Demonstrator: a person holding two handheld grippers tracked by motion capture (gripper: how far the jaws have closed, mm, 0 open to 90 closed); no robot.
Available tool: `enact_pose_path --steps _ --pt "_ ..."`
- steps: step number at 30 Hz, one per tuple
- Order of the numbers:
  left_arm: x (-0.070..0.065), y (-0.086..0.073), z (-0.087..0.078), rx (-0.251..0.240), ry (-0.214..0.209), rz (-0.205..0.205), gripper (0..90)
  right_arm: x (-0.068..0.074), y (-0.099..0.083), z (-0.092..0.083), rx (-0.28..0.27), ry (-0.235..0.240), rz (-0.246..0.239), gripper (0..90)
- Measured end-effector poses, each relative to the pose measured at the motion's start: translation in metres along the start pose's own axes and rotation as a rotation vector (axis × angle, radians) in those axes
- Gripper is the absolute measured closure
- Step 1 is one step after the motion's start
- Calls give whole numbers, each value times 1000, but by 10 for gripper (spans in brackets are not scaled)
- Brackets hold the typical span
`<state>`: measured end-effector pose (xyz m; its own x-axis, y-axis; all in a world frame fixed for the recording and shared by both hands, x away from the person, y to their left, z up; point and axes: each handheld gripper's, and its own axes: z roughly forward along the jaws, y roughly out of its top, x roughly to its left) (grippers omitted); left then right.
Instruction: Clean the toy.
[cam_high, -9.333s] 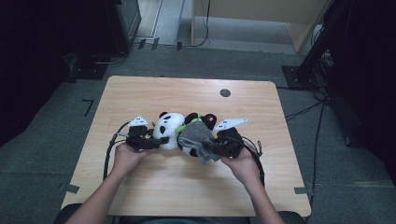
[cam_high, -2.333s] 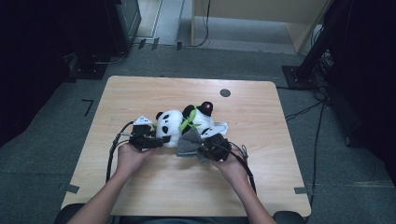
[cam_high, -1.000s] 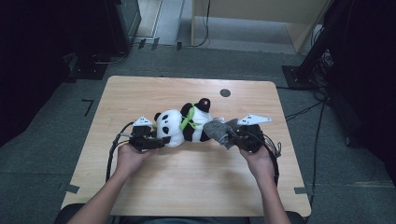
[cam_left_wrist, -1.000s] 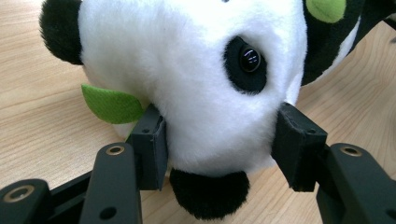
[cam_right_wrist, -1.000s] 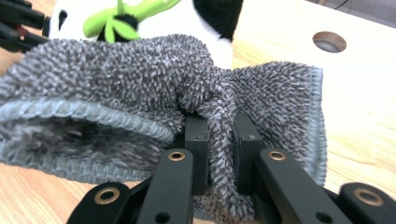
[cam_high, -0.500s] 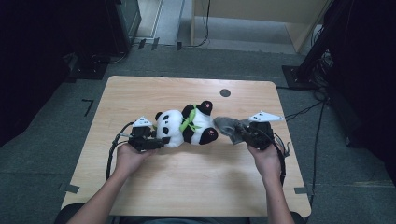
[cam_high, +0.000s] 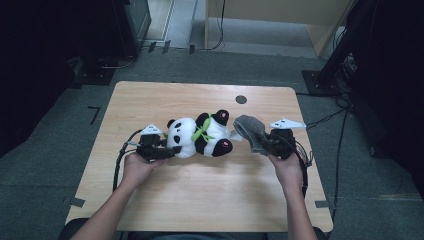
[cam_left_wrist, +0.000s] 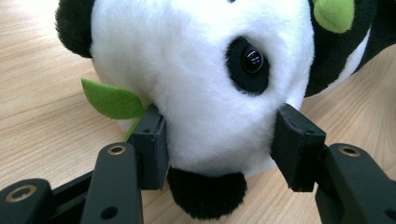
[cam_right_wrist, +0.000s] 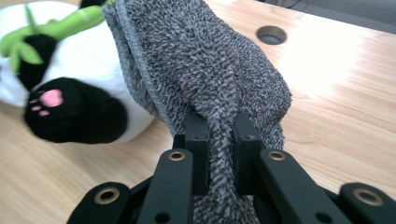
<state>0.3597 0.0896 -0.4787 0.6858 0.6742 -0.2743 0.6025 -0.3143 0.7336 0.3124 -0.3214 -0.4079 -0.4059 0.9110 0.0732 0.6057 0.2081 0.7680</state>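
Right gripper view: my right gripper (cam_right_wrist: 219, 135) pinches the limp grey cloth (cam_right_wrist: 210, 70) by a fold, jaws tight — my left gripper (cam_left_wrist: 219, 144) half-closed squeezing the soft, light plush panda (cam_left_wrist: 201, 70) at its head.

light: tabletop (cam_high: 165, 200) evenly lit, surroundings dark | glare: far tabletop, right gripper view | blur: slight

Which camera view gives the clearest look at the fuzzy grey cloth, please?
The right gripper view: the fuzzy grey cloth is close up, its pile and hemmed edge sharp, pinched between the right gripper fingers. The high view shows it small, right of the plush panda.
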Motion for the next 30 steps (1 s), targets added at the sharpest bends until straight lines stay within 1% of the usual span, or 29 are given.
enact_pose_path --steps 2,5,8,10,13,18,21,23,26,30 --pt "1 0 0 -3 -1 -1 443 -6 -1 0 -5 3 21 816" --pt "2 0 1 -8 0 -1 440 -16 -3 2 -11 -19 37 815" --pt "2 0 1 -7 -1 0 437 -29 -6 7 -14 -40 62 814" --pt "2 0 1 -7 -2 0 434 -38 -9 11 -5 -49 90 814" --pt "2 -1 1 -6 -4 1 431 -49 -13 17 5 -69 118 813" --pt "3 -1 1 -7 -11 0 422 -63 -16 22 10 -134 116 810" --pt "3 -2 1 -9 -13 -5 421 -68 -19 27 25 -168 109 808" --pt "3 -2 1 -10 -13 -7 419 -72 -22 35 41 -170 112 805" --pt "3 -2 1 -9 -14 -9 417 -76 -28 49 71 -155 132 802" --pt "3 -2 1 -10 -15 -11 415 -83 -34 66 83 -149 143 791"
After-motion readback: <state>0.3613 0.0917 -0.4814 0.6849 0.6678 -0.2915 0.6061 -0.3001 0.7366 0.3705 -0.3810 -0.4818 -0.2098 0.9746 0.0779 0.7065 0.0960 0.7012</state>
